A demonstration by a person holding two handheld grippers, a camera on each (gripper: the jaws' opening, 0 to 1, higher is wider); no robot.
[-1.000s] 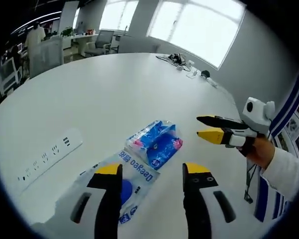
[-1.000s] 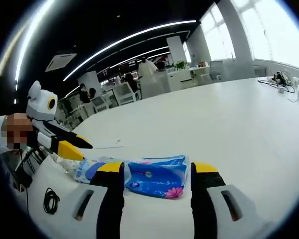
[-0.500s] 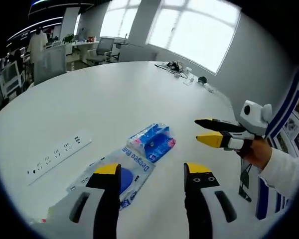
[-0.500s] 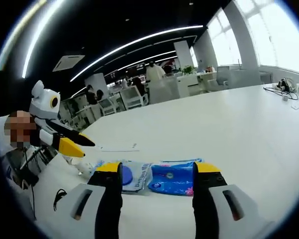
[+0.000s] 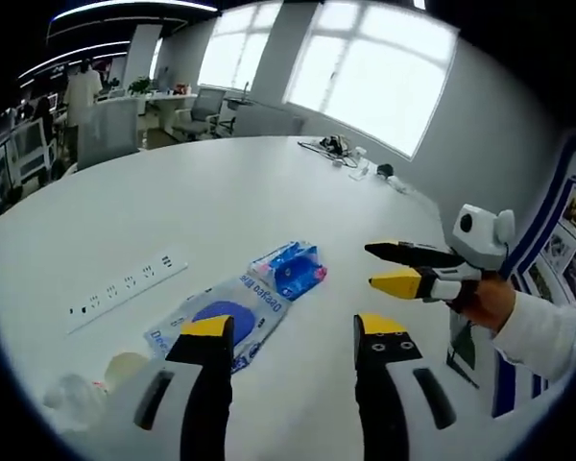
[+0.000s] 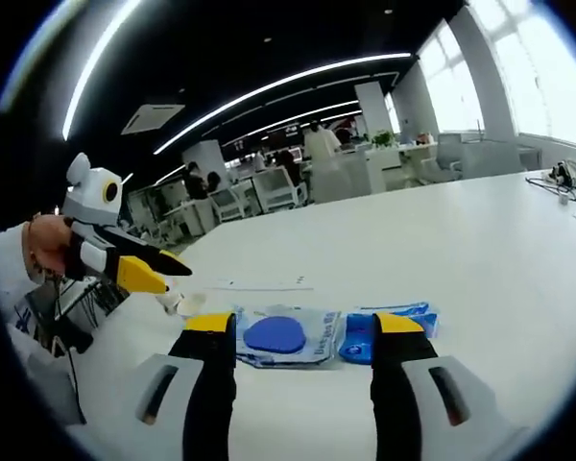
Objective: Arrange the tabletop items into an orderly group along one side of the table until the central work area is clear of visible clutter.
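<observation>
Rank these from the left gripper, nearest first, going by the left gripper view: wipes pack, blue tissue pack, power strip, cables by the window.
1. Wipes pack, just ahead of the left finger.
2. Blue tissue pack, touching the wipes pack's far end.
3. Power strip, off to the left; close call with 2.
4. Cables, far table edge.

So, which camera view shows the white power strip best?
The left gripper view: the power strip lies flat on the table, its sockets facing the camera. In the right gripper view it is a thin, low sliver behind the packets.

Both views looked across the white worktop (image 5: 221, 202) from opposite sides, sharing the blue tissue pack (image 5: 293, 270) (image 6: 389, 327) nearby.
</observation>
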